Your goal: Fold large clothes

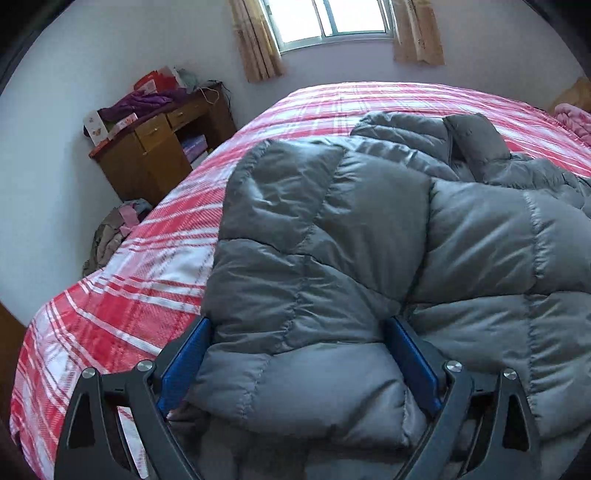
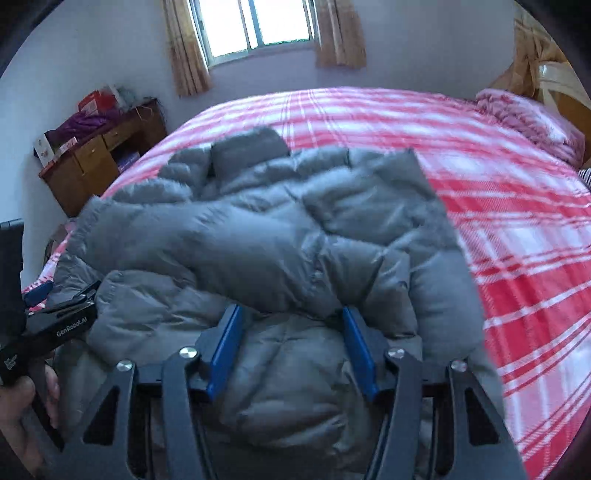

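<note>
Nearest the left wrist camera, the left gripper [image 1: 299, 354] stood with its blue fingers [image 1: 184, 365] spread wide, the jacket's [image 1: 332, 236] puffy hem bulging between them; whether the pads pressed the fabric could not be told. Nearest the right wrist camera, the right gripper [image 2: 291, 347] also stood released, its blue fingers [image 2: 225, 347] apart over the jacket [image 2: 280, 236], with a folded sleeve lying across just beyond the tips. Left of the jacket in that view, the black body of the left gripper [image 2: 62, 325] reached in at the hem, a hand [image 2: 18, 417] wrapped round its handle.

The grey quilted jacket lay on the bed [image 1: 147, 258], collar pointing away toward the window [image 1: 332, 22], both sleeves folded in over the body. Under and around the jacket spread the red and white checked cover of the bed [image 2: 517, 240]. Beyond the jacket to the right, a pink blanket [image 2: 524, 118] lay at the bed's far corner. Beyond the jacket to the left, a wooden desk [image 1: 155, 147] stood by the wall, piled with purple cloth and boxes, and clothes [image 1: 110, 236] were heaped on the floor near it. Farthest beyond the jacket, tan curtains [image 1: 255, 40] hung on either side of the bright window [image 2: 255, 26]
</note>
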`<state>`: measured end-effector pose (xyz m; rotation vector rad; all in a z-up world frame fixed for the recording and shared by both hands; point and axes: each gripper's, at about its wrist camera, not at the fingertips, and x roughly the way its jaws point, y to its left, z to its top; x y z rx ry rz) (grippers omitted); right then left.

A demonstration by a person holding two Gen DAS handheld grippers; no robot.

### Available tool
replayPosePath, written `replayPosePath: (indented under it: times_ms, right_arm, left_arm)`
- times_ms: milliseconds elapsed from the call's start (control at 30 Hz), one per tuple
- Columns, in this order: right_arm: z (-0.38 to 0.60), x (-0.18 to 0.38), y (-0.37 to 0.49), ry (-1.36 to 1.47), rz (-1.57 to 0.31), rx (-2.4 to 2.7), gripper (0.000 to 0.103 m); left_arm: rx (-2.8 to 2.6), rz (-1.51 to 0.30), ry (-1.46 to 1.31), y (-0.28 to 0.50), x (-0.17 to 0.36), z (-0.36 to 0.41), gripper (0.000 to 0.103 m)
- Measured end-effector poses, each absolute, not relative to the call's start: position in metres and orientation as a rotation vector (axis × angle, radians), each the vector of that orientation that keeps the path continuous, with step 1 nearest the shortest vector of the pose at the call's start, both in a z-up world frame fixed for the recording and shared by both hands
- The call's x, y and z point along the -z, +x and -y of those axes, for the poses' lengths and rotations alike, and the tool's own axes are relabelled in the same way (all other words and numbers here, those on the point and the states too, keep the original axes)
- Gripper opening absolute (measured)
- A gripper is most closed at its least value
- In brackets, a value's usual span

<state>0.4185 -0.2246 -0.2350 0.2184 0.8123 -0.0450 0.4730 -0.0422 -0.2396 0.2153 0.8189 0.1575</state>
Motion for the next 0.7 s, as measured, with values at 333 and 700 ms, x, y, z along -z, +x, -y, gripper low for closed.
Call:
replayPosePath:
  times_ms: [333, 700]
  right_arm:
    - [0.2205, 0.2481, 0.4141, 0.185, -0.804, 0.062, 0.058]
    - [0.2163, 0.2493, 0.4170, 0.158, -0.818, 0.071, 0.059]
  left_arm:
    - [-0.193, -0.823, 0.244, 0.4742, 0.2475, 0.0426, 0.102]
    - [-0.185, -0.849, 0.237, 0.4720, 0.2380, 0.0376, 0.102]
